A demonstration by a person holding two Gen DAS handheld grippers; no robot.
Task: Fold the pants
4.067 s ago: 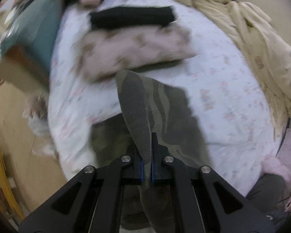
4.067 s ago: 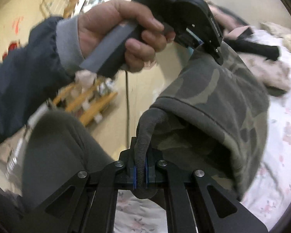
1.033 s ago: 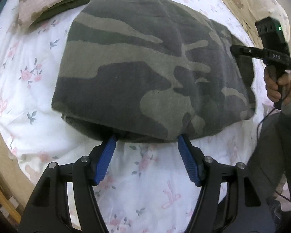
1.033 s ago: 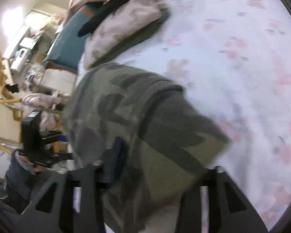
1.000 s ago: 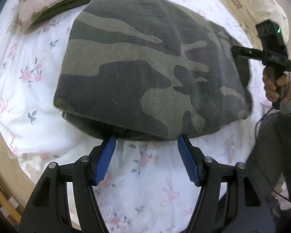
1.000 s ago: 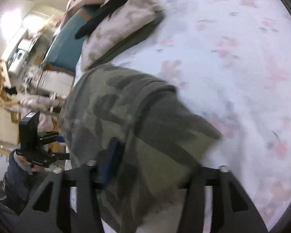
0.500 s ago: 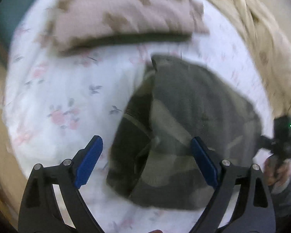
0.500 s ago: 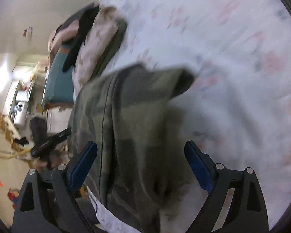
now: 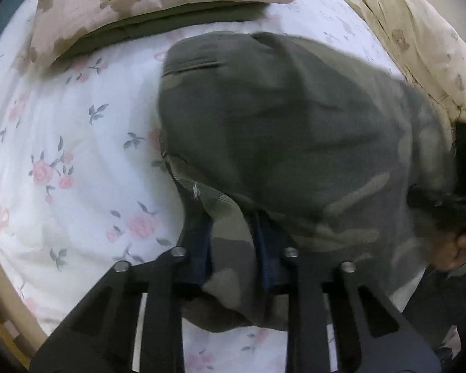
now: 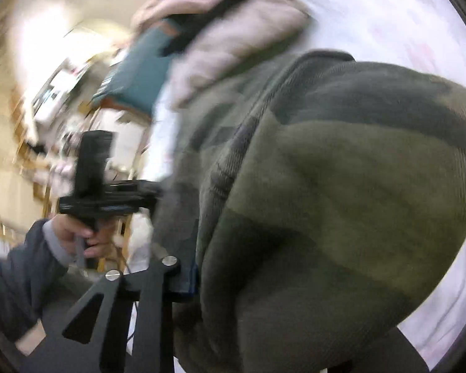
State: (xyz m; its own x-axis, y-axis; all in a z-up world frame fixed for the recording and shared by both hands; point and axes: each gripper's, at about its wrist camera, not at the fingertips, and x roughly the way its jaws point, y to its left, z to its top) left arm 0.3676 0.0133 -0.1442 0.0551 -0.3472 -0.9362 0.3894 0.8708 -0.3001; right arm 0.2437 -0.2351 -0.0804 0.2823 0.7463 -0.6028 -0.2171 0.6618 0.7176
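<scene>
The camouflage pants (image 9: 295, 143) are bunched and partly lifted off the flowered bed sheet (image 9: 62, 161). My left gripper (image 9: 233, 242) has its blue pads closed on a thick fold of the near edge of the pants. In the right wrist view the pants (image 10: 341, 186) fill most of the frame and drape over my right gripper (image 10: 220, 279); only its left finger (image 10: 189, 275) shows, pressed against the cloth, and the other is hidden. The left gripper's handle and hand (image 10: 90, 186) show at the left of that view.
A beige bear-print pillow (image 9: 139, 3) on a green one lies at the head of the bed. A cream quilt (image 9: 419, 31) is heaped along the right side. A teal cushion (image 10: 133, 74) and blurred room furniture lie beyond the bed's left edge.
My left gripper went from wide open over the pants to closed on their near edge. The pants have been lifted and bunched. The right gripper has moved in under the cloth.
</scene>
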